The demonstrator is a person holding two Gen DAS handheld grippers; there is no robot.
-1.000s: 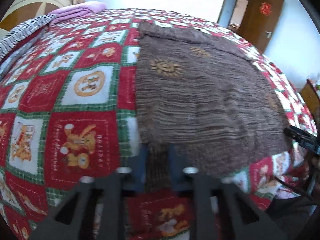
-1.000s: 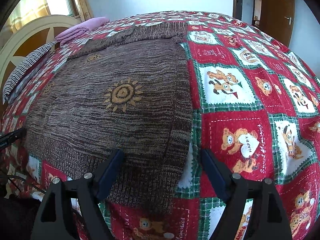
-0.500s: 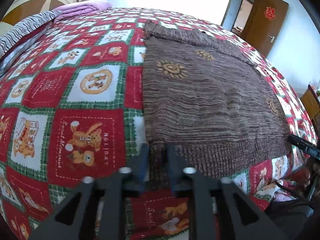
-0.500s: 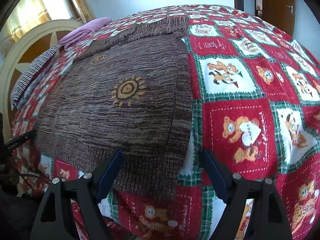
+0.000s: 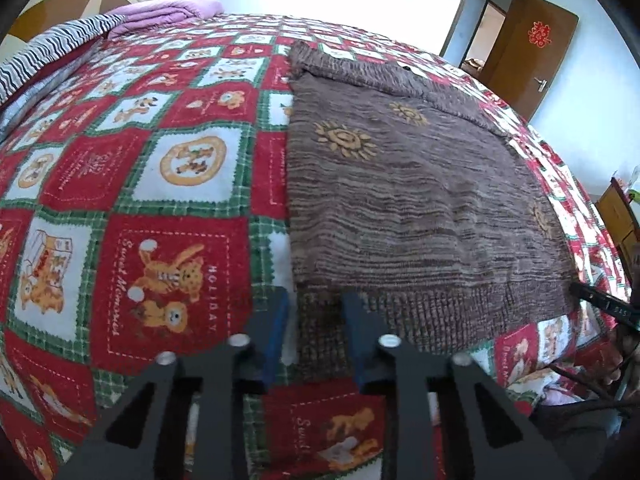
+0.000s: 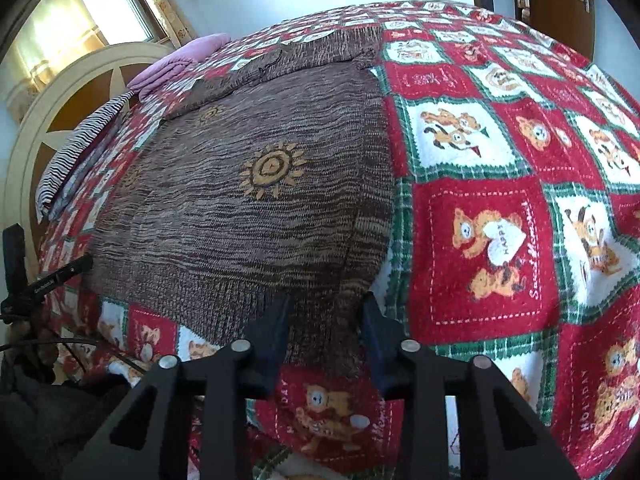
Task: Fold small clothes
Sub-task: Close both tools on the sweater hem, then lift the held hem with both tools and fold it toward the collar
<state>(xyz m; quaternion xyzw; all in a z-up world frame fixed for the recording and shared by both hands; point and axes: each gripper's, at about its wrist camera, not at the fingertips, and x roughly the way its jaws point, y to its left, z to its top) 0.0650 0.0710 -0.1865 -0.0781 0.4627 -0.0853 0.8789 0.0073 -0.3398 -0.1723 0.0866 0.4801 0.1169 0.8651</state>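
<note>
A brown knitted sweater with orange sun motifs lies flat on the bed, its ribbed hem toward me. My left gripper straddles the hem's left corner. Its jaws are closing, and a strip of blanket still shows beside the left pad. The same sweater fills the left half of the right wrist view. My right gripper straddles the hem's right corner. Its jaws are closing with the knit bunching between them, not clamped.
A red, green and white bear-print blanket covers the bed. A striped cloth and pink folded bedding lie by the headboard. A brown door stands open beyond the bed. Cables hang off the bed's near edge.
The left jaws, shut on the hem a second ago, parted and are narrowing again. The right jaws came in from wide open around the hem's right corner.
</note>
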